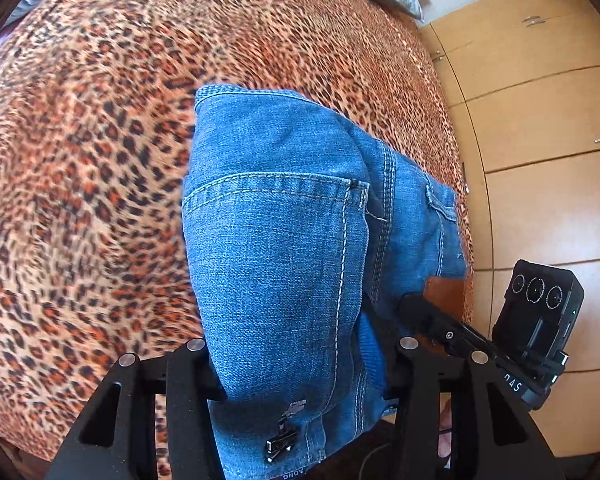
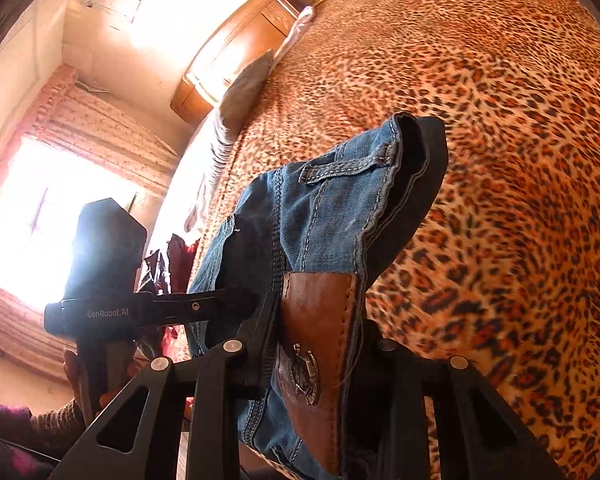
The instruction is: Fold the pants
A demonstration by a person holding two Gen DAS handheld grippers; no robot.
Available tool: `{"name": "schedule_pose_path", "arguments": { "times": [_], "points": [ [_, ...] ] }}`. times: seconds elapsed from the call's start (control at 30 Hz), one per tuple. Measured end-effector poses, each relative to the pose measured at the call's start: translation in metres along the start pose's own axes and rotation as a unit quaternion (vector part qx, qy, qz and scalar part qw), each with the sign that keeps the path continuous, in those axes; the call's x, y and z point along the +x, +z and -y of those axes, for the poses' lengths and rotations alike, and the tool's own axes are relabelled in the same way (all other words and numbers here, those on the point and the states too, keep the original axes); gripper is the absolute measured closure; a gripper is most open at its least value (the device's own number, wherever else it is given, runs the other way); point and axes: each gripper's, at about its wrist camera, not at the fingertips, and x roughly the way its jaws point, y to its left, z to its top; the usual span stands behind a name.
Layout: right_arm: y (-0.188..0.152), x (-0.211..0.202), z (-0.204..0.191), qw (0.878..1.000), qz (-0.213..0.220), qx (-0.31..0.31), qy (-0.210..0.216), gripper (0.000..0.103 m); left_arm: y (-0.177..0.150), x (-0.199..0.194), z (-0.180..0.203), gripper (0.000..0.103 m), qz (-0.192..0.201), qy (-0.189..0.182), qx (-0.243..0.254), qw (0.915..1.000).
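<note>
The left gripper (image 1: pixel 300 376) is clamped on the denim jeans (image 1: pixel 284 232), which fill the centre of its frame above the leopard-print bedspread (image 1: pixel 80 160). At lower centre, the right gripper (image 2: pixel 312 364) pinches the waistband at the brown leather patch (image 2: pixel 320 320).

Blue denim pants (image 2: pixel 332 200) hang bunched between the fingers of the right gripper (image 2: pixel 312 360), which clamps the waistband at its brown leather patch (image 2: pixel 320 320). The left gripper (image 2: pixel 236 300) grips the same waistband from the left side. Behind lies a bed (image 2: pixel 500 120) covered in leopard print, with a bright window (image 2: pixel 32 216) at far left.
</note>
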Motion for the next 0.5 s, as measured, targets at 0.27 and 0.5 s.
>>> {"name": "schedule_pose_path", "arguments": {
  "times": [0.27, 0.5],
  "points": [
    [-0.002, 0.119, -0.013, 0.99, -0.072, 0.002, -0.125, 0.058, 0.009, -0.002, -0.093, 0.037, -0.009, 0.154, -0.028, 0.9877],
    [-0.021, 0.062, -0.041, 0.984, -0.01, -0.02, -0.174, 0.048, -0.026, -0.038, -0.109, 0.024, 0.02, 0.145, -0.007, 0.9892]
  ]
}}
